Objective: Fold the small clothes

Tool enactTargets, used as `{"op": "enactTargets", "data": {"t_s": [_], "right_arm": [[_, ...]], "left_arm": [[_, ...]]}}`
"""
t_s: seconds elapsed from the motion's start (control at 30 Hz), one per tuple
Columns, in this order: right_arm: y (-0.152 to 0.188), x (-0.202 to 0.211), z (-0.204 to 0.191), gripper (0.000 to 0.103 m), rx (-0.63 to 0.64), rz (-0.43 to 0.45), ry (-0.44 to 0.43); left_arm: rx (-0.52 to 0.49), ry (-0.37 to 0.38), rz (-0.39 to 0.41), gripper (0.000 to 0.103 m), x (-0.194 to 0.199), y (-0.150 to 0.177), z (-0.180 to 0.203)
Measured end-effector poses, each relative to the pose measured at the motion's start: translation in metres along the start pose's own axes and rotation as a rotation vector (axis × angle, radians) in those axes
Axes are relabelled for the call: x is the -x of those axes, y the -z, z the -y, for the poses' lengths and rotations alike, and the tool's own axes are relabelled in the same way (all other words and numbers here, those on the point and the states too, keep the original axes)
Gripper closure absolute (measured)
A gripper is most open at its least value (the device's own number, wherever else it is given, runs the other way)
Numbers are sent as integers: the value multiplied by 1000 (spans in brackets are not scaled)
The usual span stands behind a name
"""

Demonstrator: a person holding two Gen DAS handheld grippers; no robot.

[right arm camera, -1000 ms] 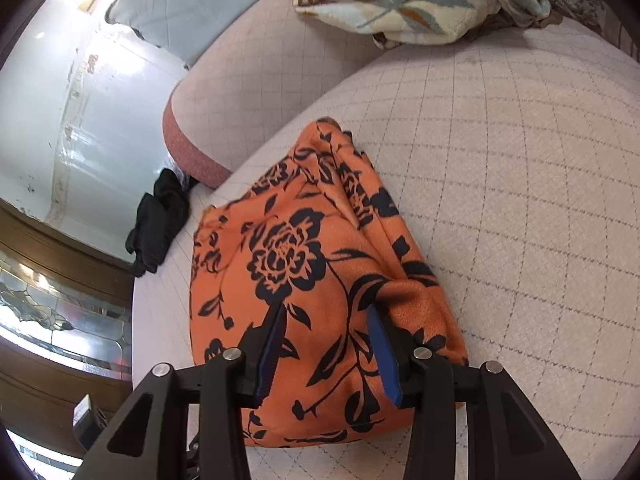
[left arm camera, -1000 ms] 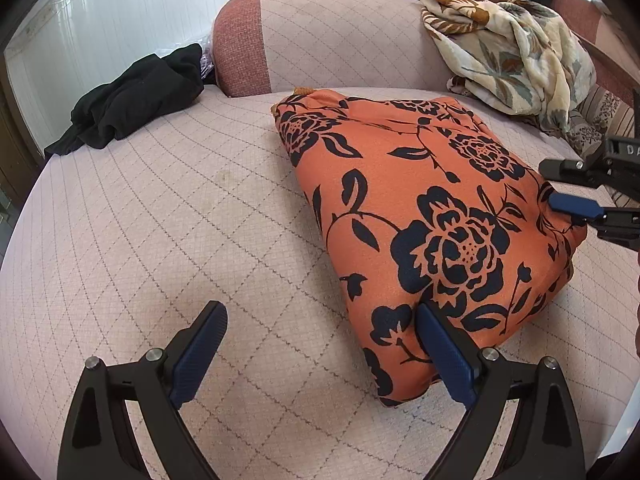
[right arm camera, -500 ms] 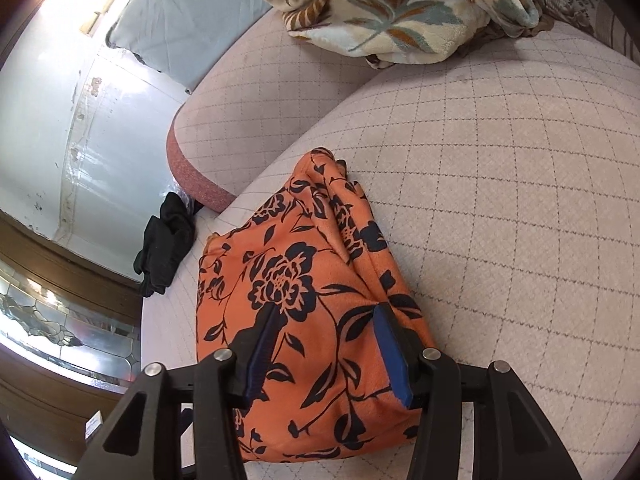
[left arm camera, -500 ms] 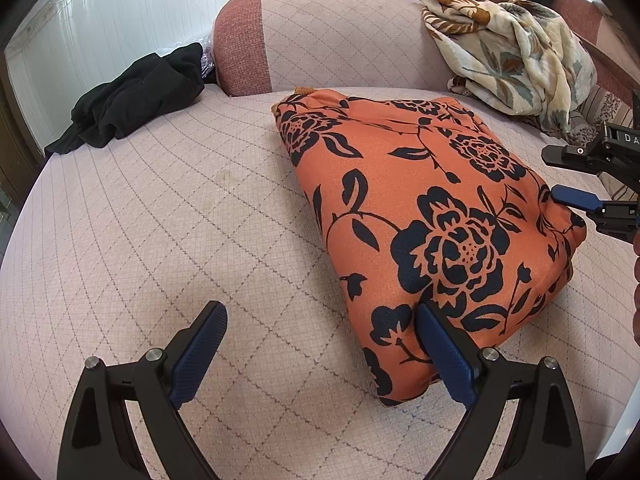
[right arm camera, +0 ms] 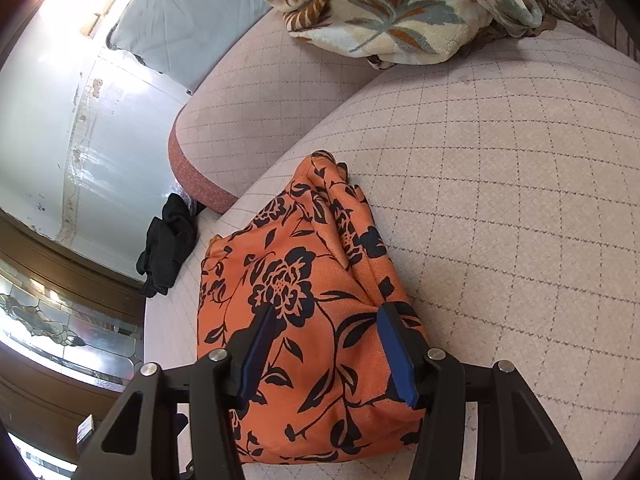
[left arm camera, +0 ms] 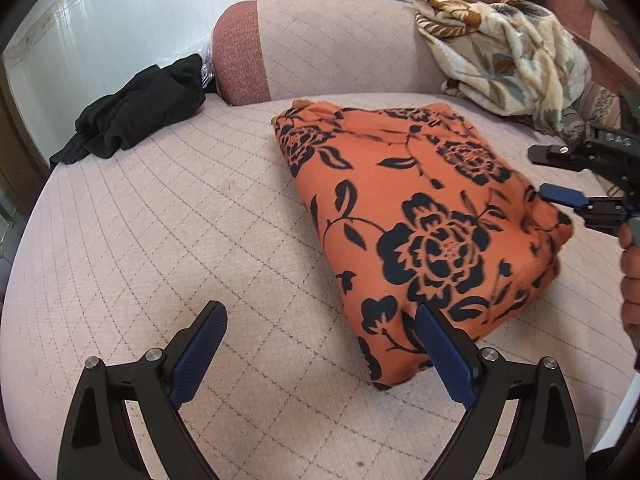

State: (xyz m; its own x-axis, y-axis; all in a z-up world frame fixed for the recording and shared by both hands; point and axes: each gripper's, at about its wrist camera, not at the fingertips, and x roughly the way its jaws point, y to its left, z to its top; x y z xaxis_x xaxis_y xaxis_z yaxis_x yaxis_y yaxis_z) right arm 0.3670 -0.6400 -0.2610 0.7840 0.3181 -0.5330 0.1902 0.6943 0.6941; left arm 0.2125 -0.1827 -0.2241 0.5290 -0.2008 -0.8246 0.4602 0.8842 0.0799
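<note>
An orange garment with black flowers (left arm camera: 420,208) lies folded in a thick rectangle on the pink quilted seat (left arm camera: 160,240). My left gripper (left arm camera: 320,314) stands open just above the seat, its right finger beside the garment's near corner and nothing between the pads. At the far right my right gripper (left arm camera: 538,174) hovers at the garment's right edge. In the right wrist view the garment (right arm camera: 304,288) fills the lower middle. There the right gripper (right arm camera: 326,314) is open over its near end, and the pads do not press on the cloth.
A crumpled black garment (left arm camera: 136,120) lies at the seat's far left. A cream leaf-patterned blanket (left arm camera: 504,52) is heaped at the back right, against the padded backrest (left arm camera: 320,44). A person's hand (left arm camera: 630,276) shows at the right edge. A wooden door with patterned glass (right arm camera: 60,320) stands beyond the seat.
The right gripper's jaws have widened off the fold of orange cloth they pinched and drawn back a little. The garment's right end has settled. My left gripper has not moved.
</note>
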Motion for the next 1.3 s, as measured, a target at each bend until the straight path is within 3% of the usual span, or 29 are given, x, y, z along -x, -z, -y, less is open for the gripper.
{"op": "enactTargets", "data": {"t_s": [0.1, 0.13, 0.27, 0.37, 0.4, 0.8, 0.87, 1.2, 1.3], "right_arm": [[-1, 2, 0, 46, 3, 0, -8], [-2, 3, 1, 46, 4, -3, -13], [-5, 6, 8, 44, 0, -12, -31], [-7, 7, 16, 44, -19, -18, -50], [-8, 6, 19, 44, -23, -21, -48], [-21, -3, 38, 40, -59, -28, -62], [-21, -8, 40, 34, -70, -41, -89], [-10, -51, 47, 33, -86, -153, -114], [-6, -56, 46, 33, -66, -131, -134]], "left_arm": [[36, 90, 0, 8, 10, -7, -7], [88, 88, 38, 8, 14, -9, -10], [182, 173, 54, 8, 21, -21, -26], [273, 174, 59, 8, 17, -28, -32], [335, 136, 74, 8, 15, -29, -32], [380, 164, -3, 8, -41, -41, -24], [375, 157, 1, 8, -47, -43, -19], [343, 152, 20, 8, -60, -47, -8], [339, 150, 27, 7, -61, -50, -6]]}}
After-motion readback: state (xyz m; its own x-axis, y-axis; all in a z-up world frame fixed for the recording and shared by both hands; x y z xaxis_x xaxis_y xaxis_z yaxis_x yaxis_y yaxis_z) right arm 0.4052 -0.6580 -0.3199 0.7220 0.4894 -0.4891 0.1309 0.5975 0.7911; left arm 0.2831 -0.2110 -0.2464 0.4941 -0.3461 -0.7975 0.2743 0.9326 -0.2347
